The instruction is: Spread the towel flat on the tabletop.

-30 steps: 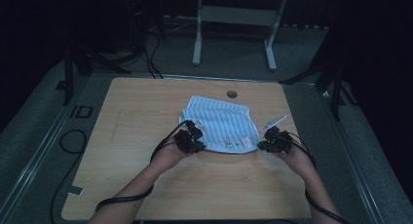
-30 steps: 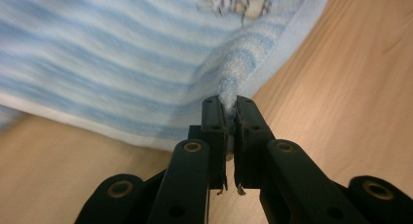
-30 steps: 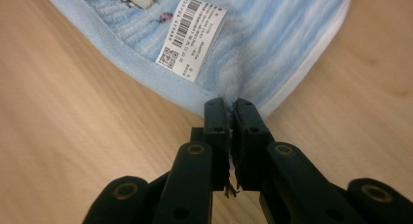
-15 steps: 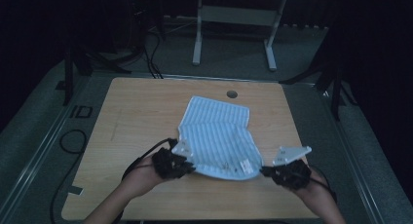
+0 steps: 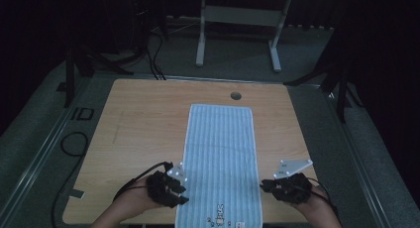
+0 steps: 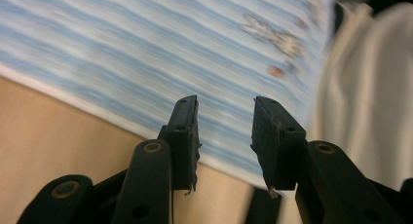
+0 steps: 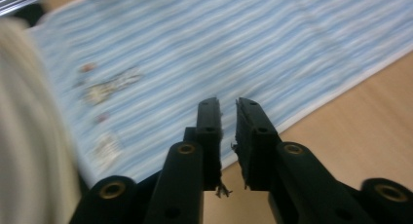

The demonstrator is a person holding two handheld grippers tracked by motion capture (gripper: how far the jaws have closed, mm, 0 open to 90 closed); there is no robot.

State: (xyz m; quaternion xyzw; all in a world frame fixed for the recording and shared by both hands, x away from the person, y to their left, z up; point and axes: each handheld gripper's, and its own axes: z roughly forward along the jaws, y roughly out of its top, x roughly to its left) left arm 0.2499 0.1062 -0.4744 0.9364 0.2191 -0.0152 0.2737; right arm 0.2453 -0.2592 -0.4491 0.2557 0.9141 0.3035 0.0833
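Note:
A light blue striped towel (image 5: 220, 158) lies flat as a long strip down the middle of the wooden table (image 5: 143, 119), its printed near end at the front edge. My left gripper (image 5: 182, 193) sits at the towel's near left edge. Its jaws have just been opening and stand apart over the towel's hem (image 6: 146, 44), with nothing between them (image 6: 225, 112). My right gripper (image 5: 265, 186) is just off the near right edge. Its jaws (image 7: 228, 109) have also just been opening and show a narrow empty gap above the towel (image 7: 195, 48).
A round cable hole (image 5: 236, 95) lies just beyond the towel's far end. Bare wood runs on both sides of the towel. A white desk frame (image 5: 237, 20) stands behind the table and a cable (image 5: 74, 143) loops on the floor at the left.
The towel was bunched and held at its near corners; it has been pulled toward the front edge and spread flat. Both grippers came nearer and apart, then let go of it.

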